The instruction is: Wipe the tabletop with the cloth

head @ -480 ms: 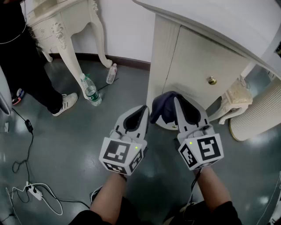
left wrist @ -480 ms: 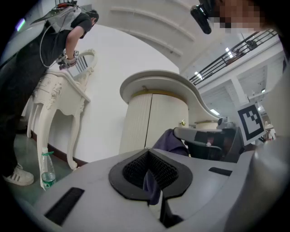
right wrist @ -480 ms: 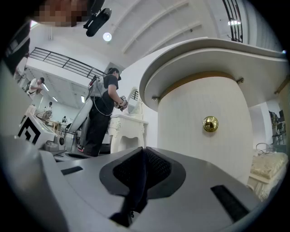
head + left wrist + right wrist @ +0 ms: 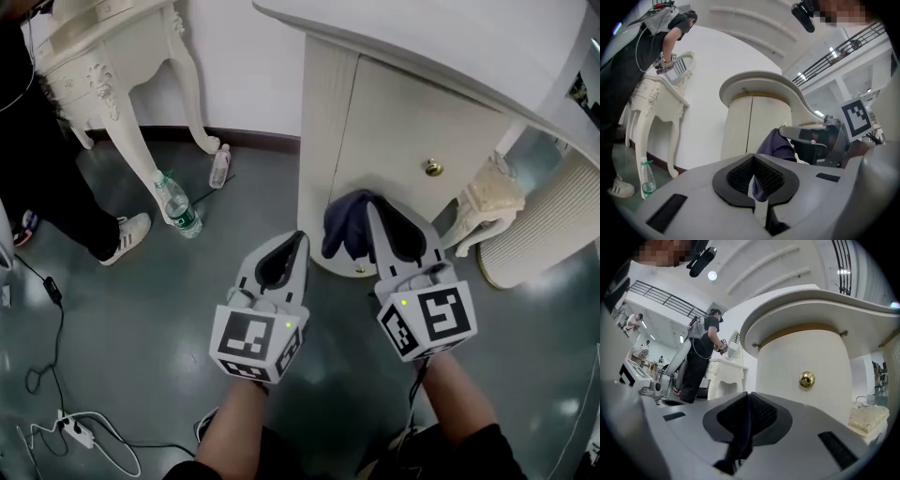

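Note:
A dark blue cloth [image 4: 342,225] hangs from my right gripper [image 4: 372,208], which is shut on it in front of the white cabinet door [image 4: 403,141]. The right gripper view shows the cloth [image 4: 738,441] pinched between the pads of that gripper [image 4: 747,397]. The white tabletop [image 4: 450,42] juts out above the cabinet and is higher than both grippers. My left gripper [image 4: 300,236] is just left of the cloth, shut with nothing held. In the left gripper view the left gripper [image 4: 753,161] points at the cloth [image 4: 776,145] and the tabletop's edge [image 4: 759,82].
The door carries a brass knob [image 4: 433,168]. Two plastic bottles [image 4: 178,208] lie on the grey floor by an ornate white table leg [image 4: 127,112]. A person's leg and shoe [image 4: 127,234] are at the left, cables [image 4: 70,427] bottom left. A ribbed white stool [image 4: 553,225] stands right.
The cabinet and floor objects have shifted left and up in the head view. Both grippers keep their pose, the right one holding the cloth a little higher against the cabinet door.

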The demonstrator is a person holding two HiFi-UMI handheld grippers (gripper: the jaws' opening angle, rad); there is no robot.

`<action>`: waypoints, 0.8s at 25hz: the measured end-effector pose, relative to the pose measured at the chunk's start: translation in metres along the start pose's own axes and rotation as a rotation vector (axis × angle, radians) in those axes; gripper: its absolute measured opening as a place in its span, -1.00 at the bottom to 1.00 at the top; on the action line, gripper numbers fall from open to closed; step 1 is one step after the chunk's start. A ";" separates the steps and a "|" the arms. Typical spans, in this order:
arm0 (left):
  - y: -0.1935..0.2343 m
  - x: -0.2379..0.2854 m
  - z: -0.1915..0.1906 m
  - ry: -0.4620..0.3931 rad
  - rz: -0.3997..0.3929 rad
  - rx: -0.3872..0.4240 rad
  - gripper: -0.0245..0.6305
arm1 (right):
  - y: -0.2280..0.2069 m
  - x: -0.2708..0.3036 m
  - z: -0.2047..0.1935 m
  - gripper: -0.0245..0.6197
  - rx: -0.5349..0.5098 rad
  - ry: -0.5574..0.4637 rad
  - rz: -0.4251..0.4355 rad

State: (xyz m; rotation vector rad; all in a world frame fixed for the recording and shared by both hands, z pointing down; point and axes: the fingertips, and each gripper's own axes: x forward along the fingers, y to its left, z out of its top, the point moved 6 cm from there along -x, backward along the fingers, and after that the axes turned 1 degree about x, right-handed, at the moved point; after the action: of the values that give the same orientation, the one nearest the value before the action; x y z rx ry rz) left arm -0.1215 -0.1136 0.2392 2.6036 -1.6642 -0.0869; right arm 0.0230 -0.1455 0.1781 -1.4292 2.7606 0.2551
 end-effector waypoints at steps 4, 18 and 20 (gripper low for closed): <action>-0.002 0.002 -0.003 0.003 -0.005 -0.005 -0.90 | 0.003 -0.002 0.003 -0.84 -0.039 -0.018 -0.011; -0.012 0.000 0.005 -0.012 -0.023 -0.018 -0.90 | -0.009 -0.028 0.082 -0.84 -0.407 -0.298 -0.213; -0.016 -0.001 0.005 -0.011 -0.030 -0.029 -0.90 | -0.008 -0.021 0.092 -0.84 -0.492 -0.324 -0.205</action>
State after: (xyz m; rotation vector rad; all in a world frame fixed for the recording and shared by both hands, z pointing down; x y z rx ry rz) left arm -0.1079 -0.1063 0.2335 2.6122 -1.6148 -0.1267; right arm 0.0367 -0.1185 0.0881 -1.5693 2.3595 1.1085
